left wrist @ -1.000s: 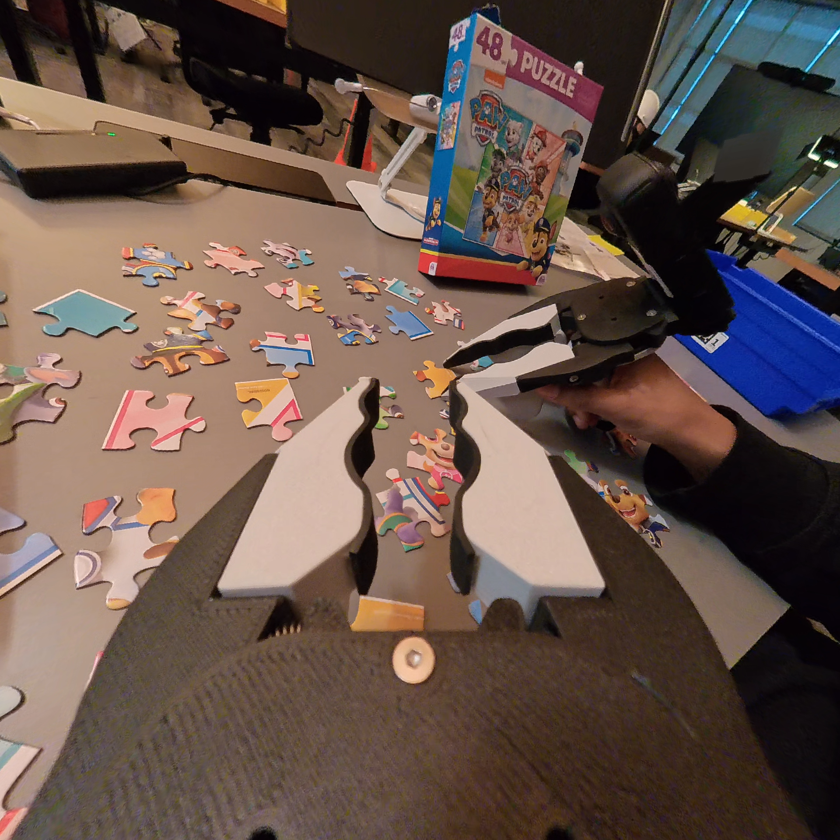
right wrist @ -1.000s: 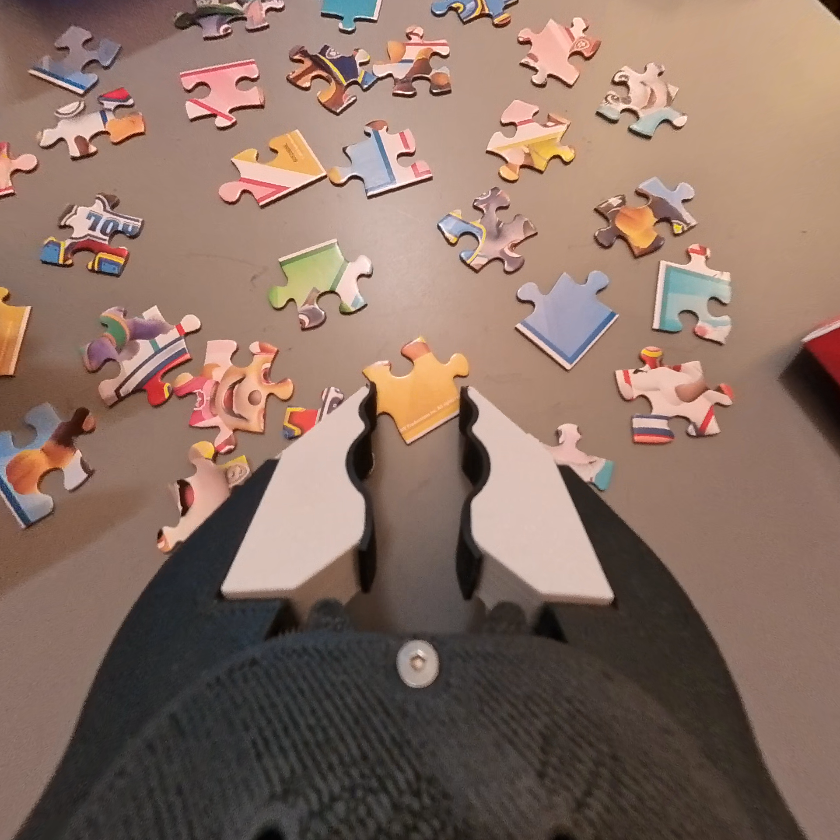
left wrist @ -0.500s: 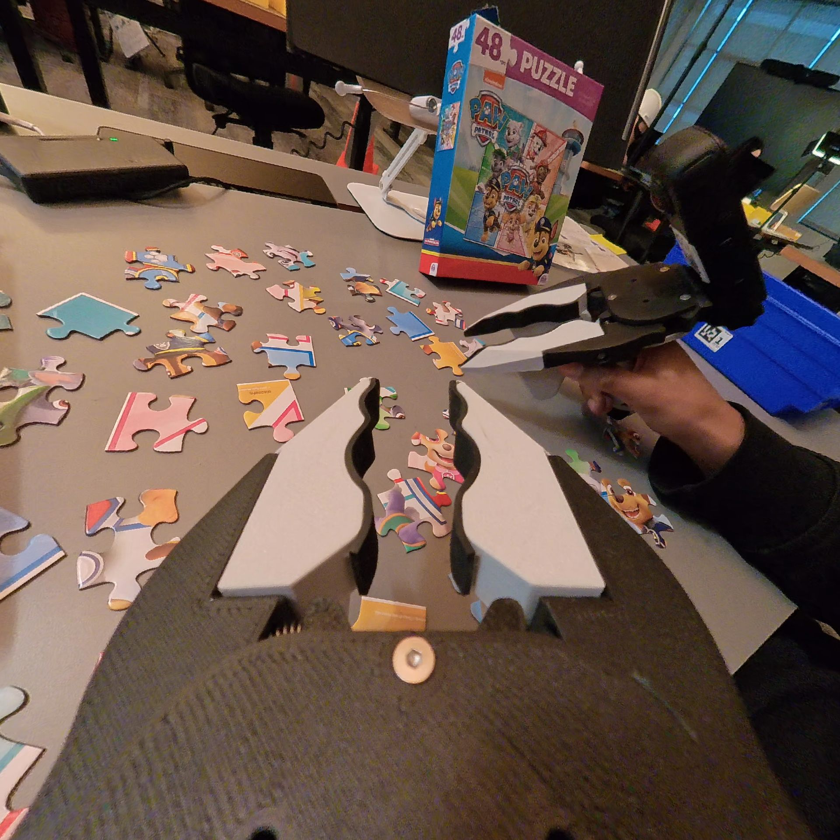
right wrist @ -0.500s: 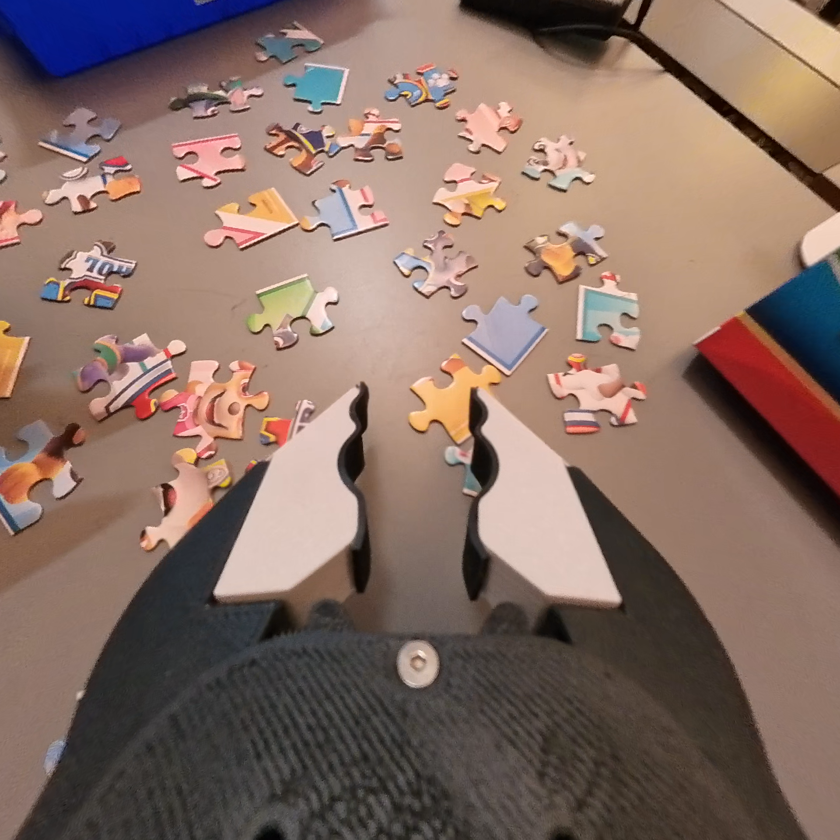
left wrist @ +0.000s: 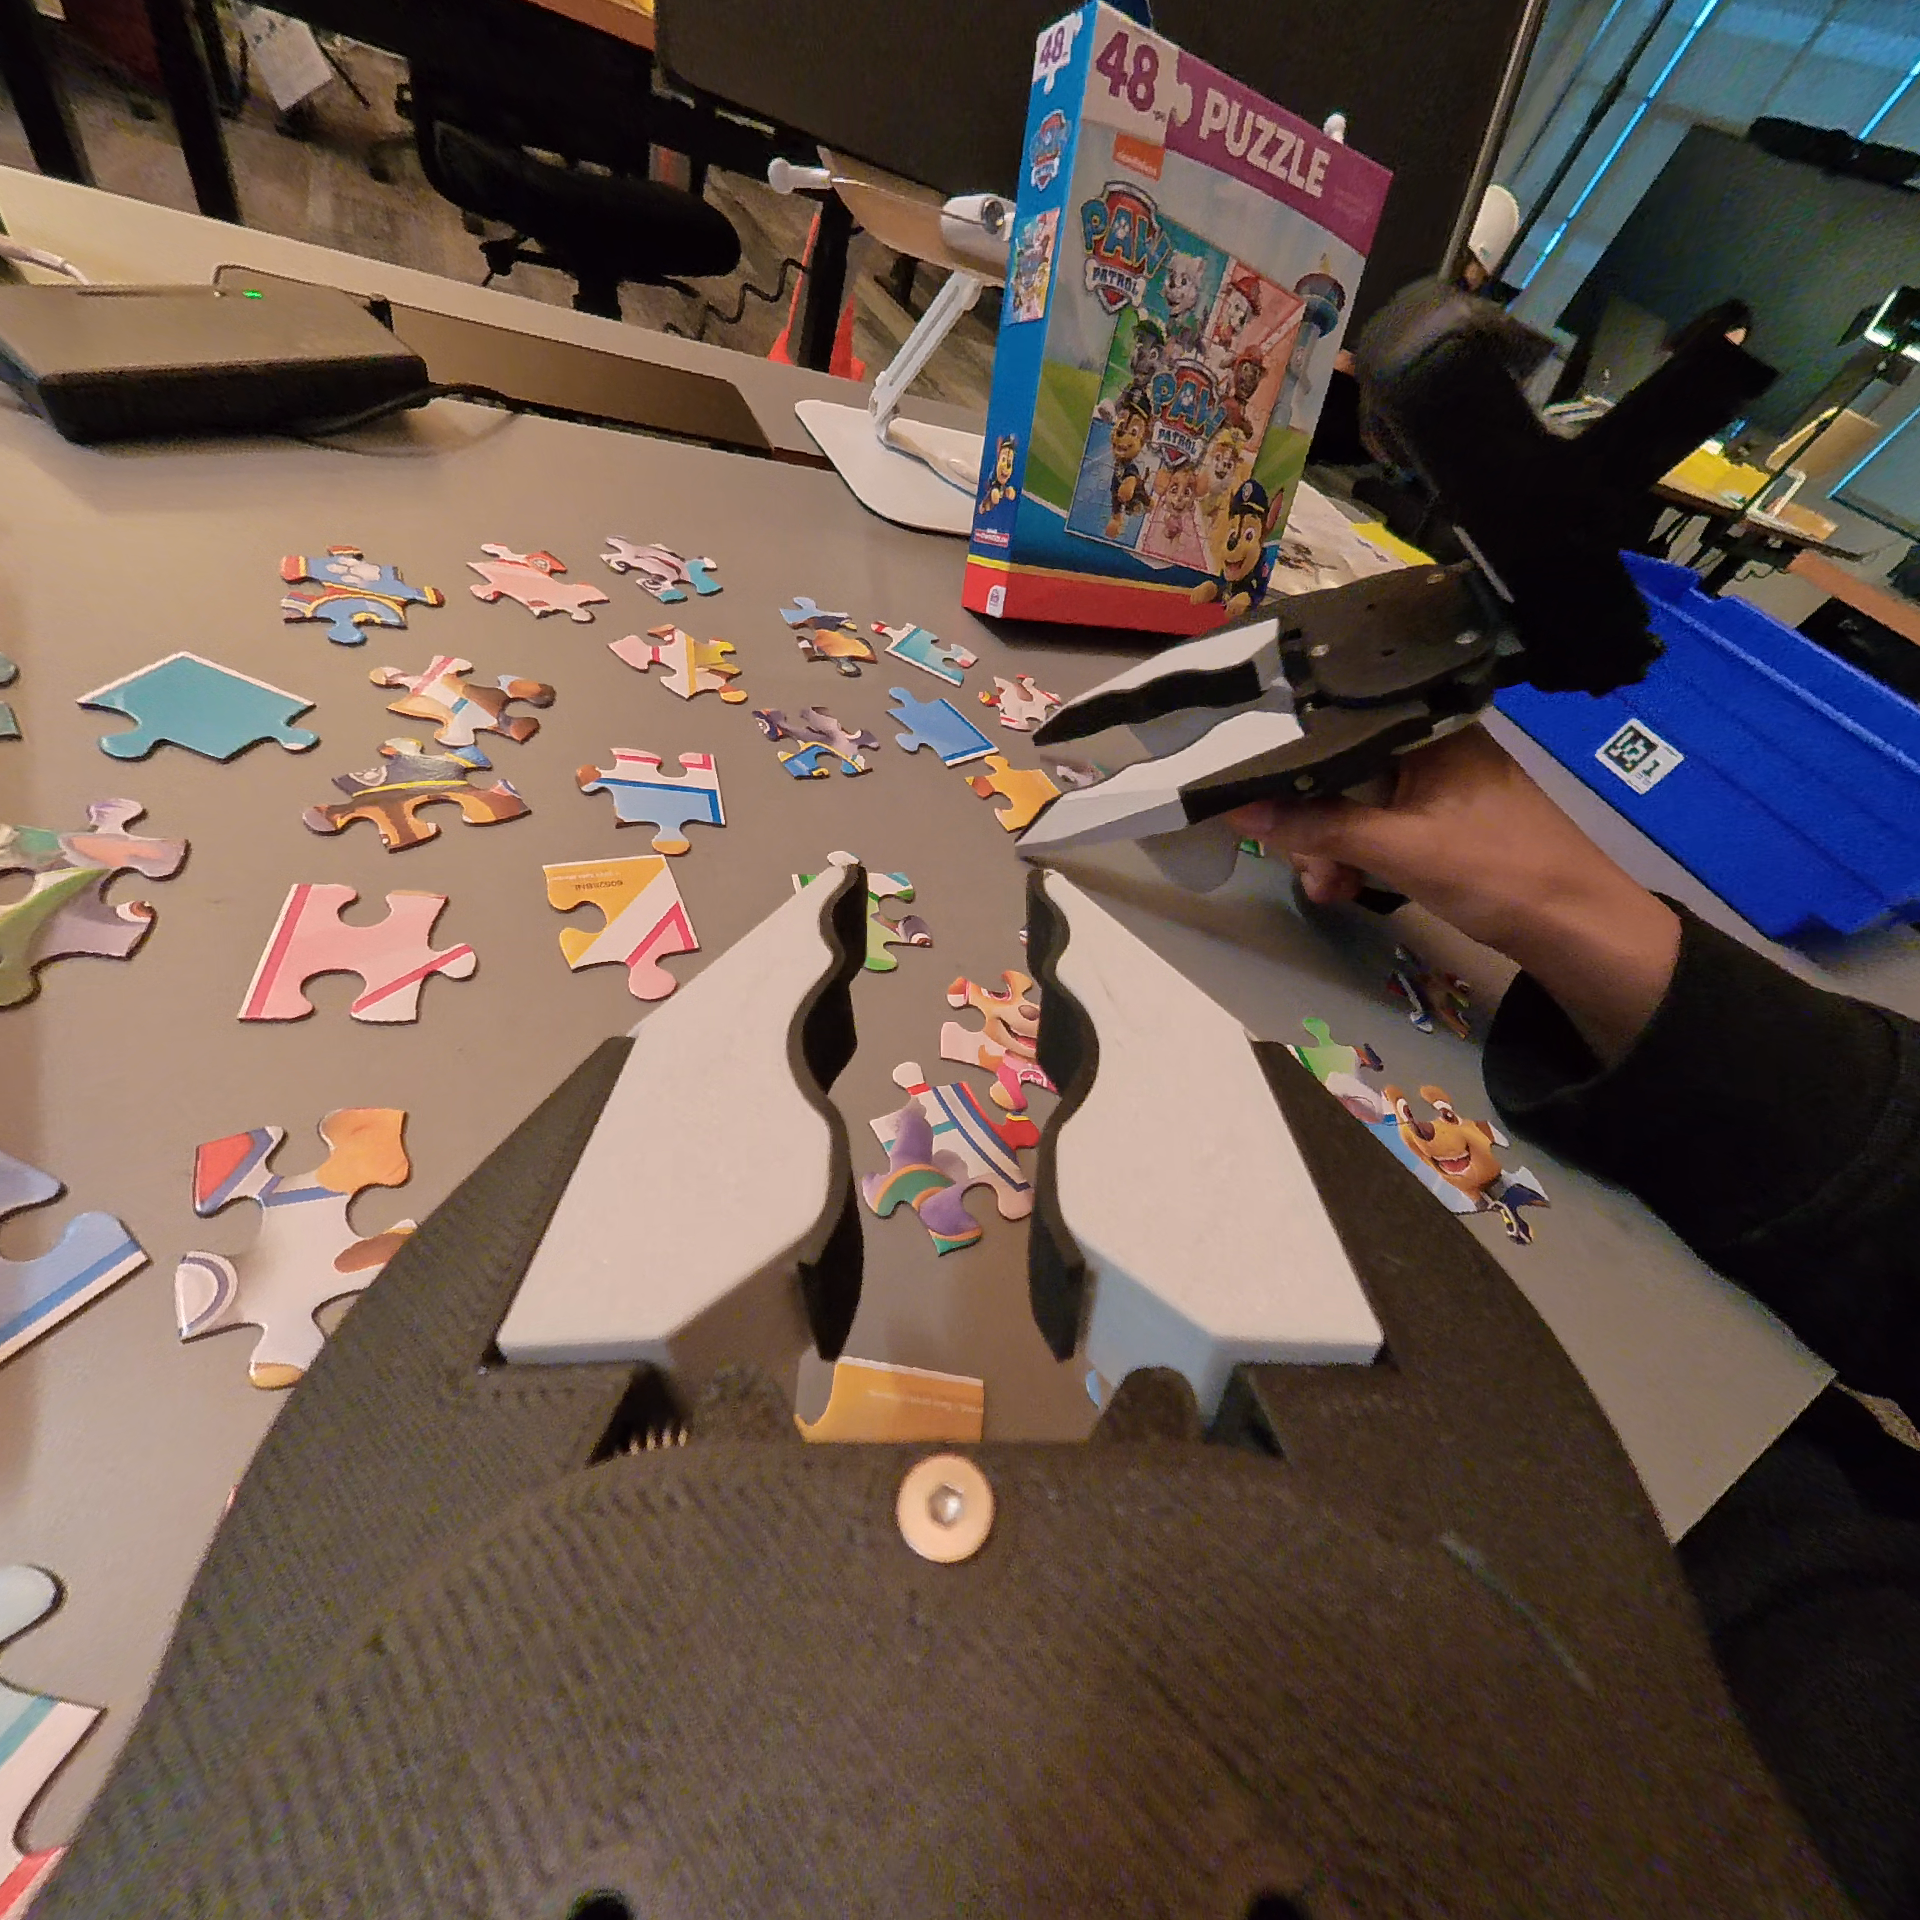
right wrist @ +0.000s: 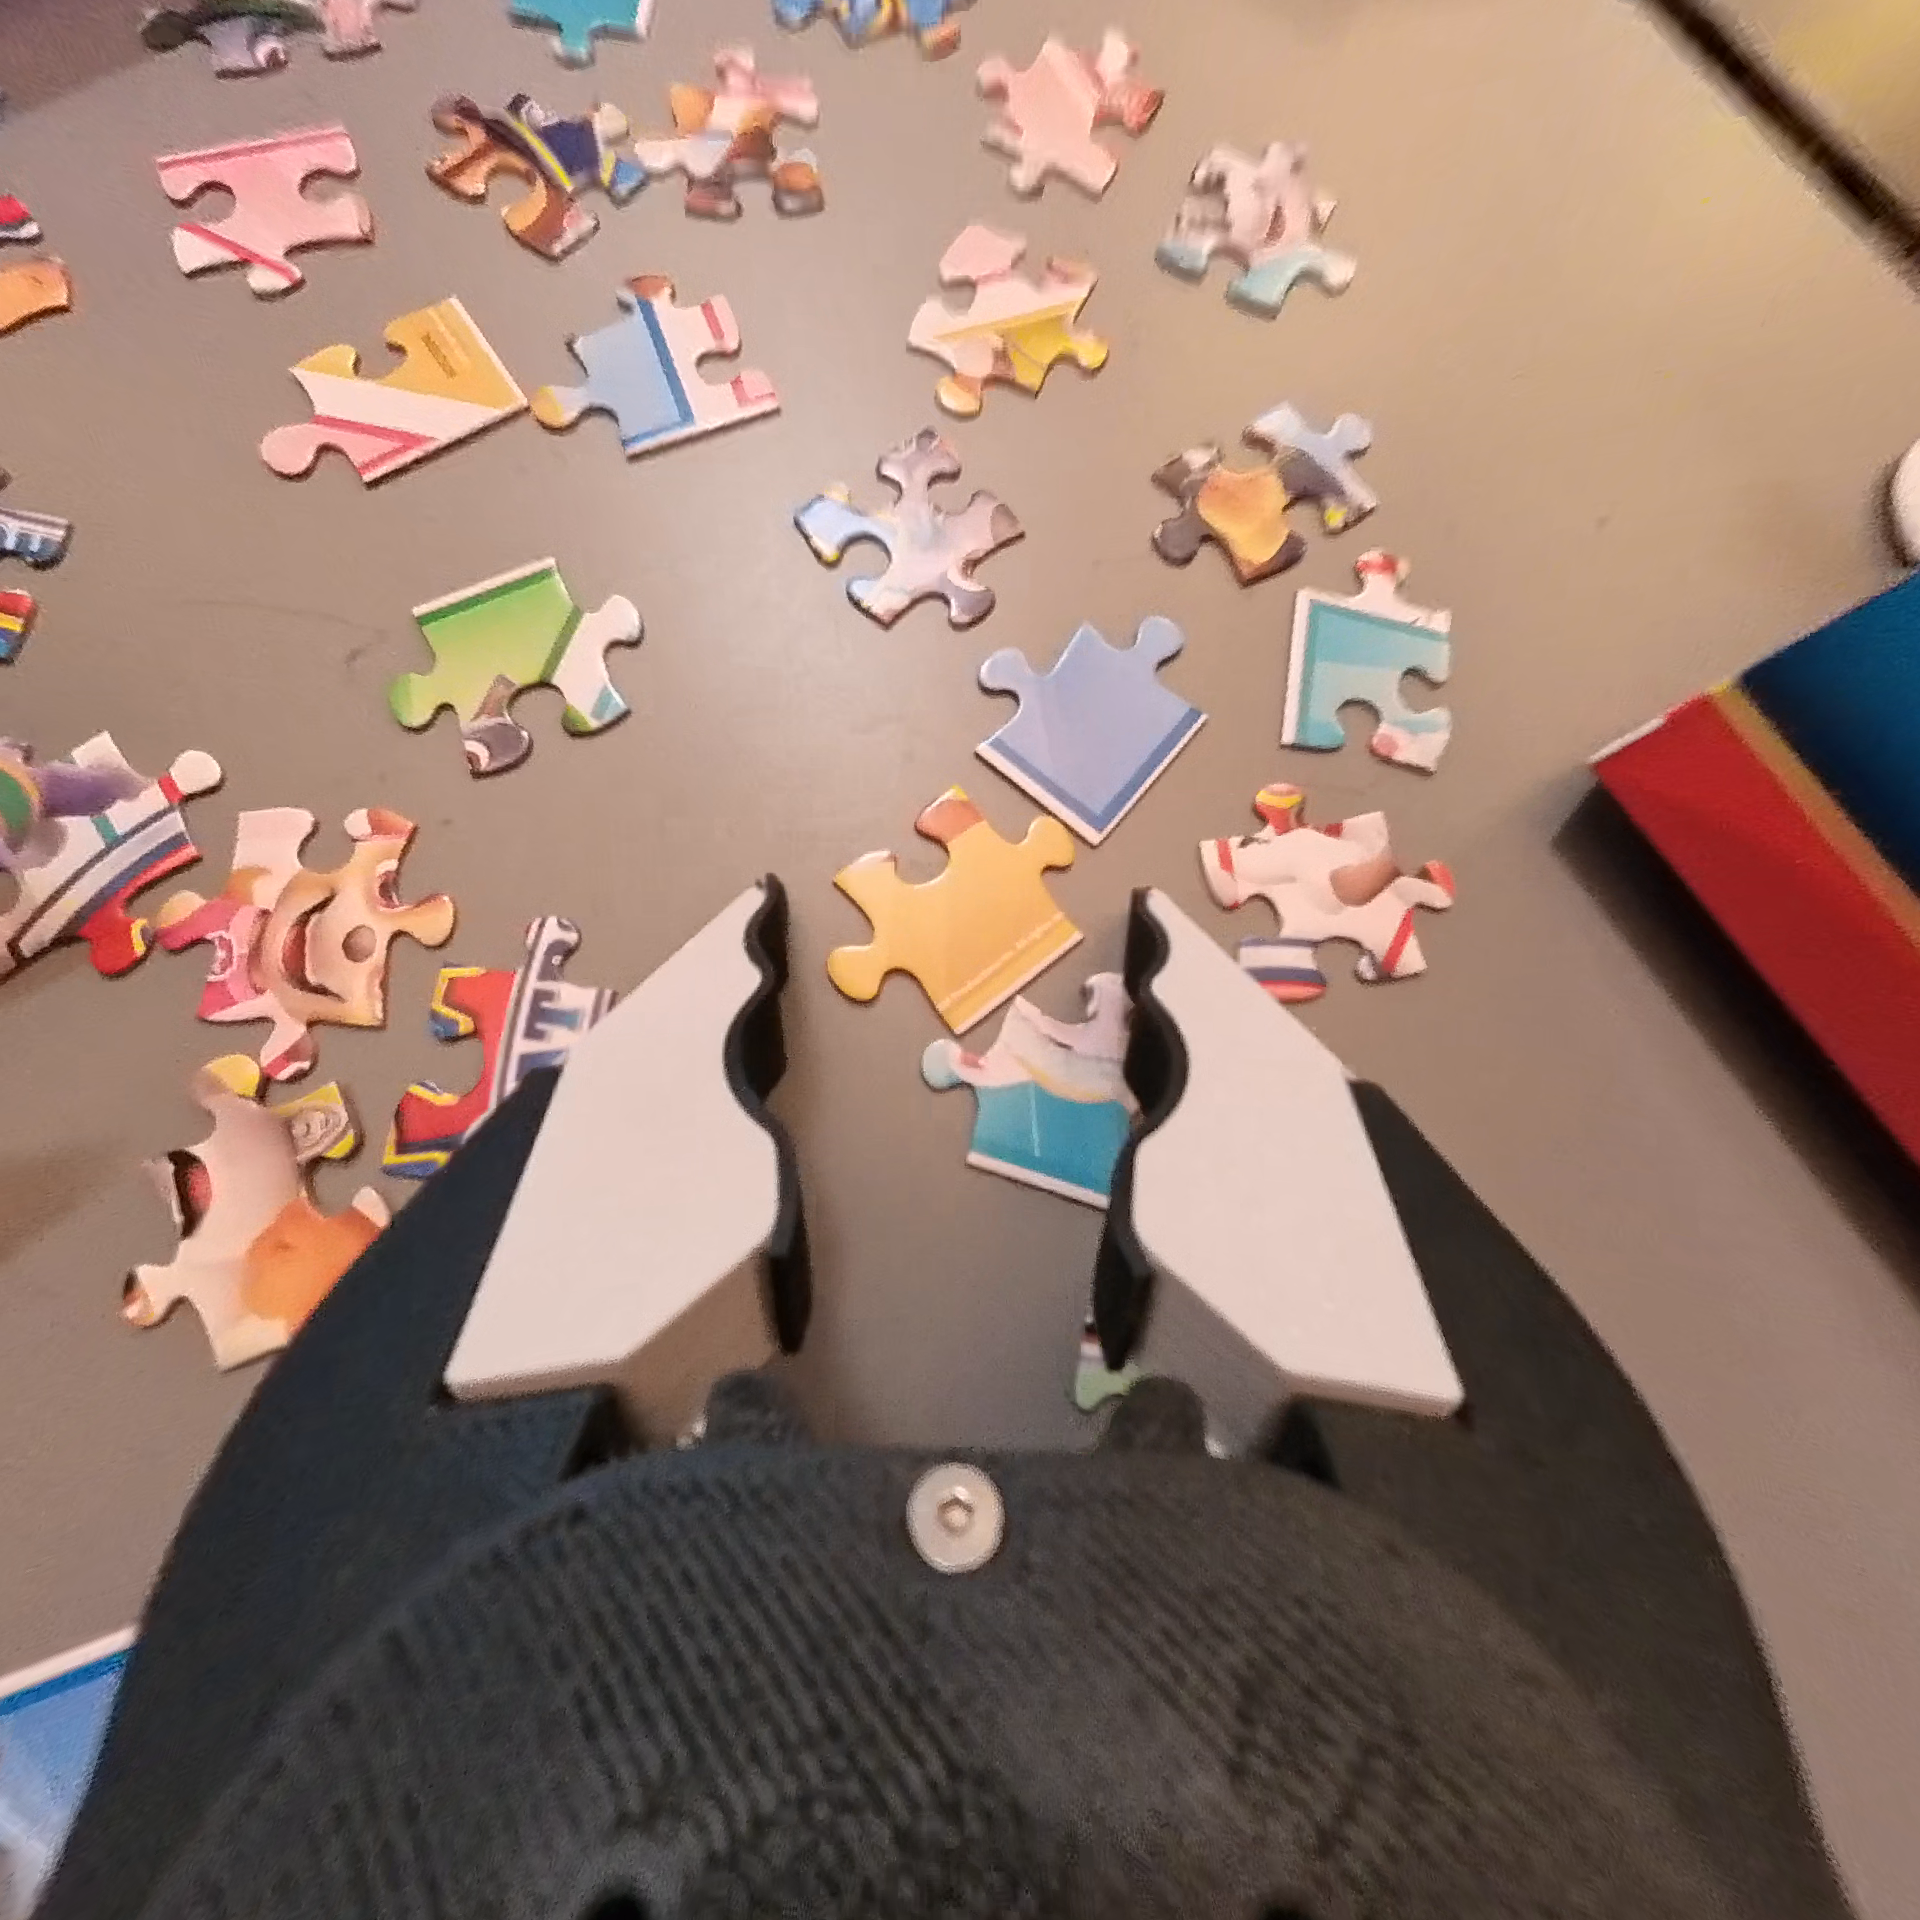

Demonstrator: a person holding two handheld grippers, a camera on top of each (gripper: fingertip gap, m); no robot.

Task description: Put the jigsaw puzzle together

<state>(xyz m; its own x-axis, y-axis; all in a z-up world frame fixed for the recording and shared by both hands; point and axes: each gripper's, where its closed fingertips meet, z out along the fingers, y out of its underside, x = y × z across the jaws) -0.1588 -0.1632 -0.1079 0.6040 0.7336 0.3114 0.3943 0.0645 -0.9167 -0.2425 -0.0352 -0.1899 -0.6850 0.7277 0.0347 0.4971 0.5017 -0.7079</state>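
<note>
Many colourful puzzle pieces lie flat on a grey table [left wrist: 727, 499]. My left gripper [left wrist: 943, 888] hovers over them, open and empty; a striped piece [left wrist: 951, 1153] and a pup-face piece [left wrist: 997, 1023] lie on the table below its fingers. My right gripper [right wrist: 956, 899] is open wide and low over the table. A yellow piece [right wrist: 956, 914] lies flat just ahead of its fingertips, touching neither pad, next to a blue corner piece [right wrist: 1091, 727]. A teal and white piece [right wrist: 1039, 1101] lies by the right finger [right wrist: 1247, 1122]. The left wrist view shows the right gripper [left wrist: 1034, 792], held by a hand [left wrist: 1455, 862], above the yellow piece [left wrist: 1013, 790].
A puzzle box [left wrist: 1174, 343] stands upright at the table's far side; its red base shows in the right wrist view [right wrist: 1787, 883]. A blue bin [left wrist: 1745, 748] sits at the right. A black device [left wrist: 197, 353] and a white stand [left wrist: 904, 457] are at the back. The black device [left wrist: 197, 353] is about equally far from each gripper, around 35 cm.
The yellow piece sat between the right fingertips a second ago and has shifted towards the blue corner piece. The right jaws have opened wider; the gripper rose, then came lower. The left gripper has not moved.
</note>
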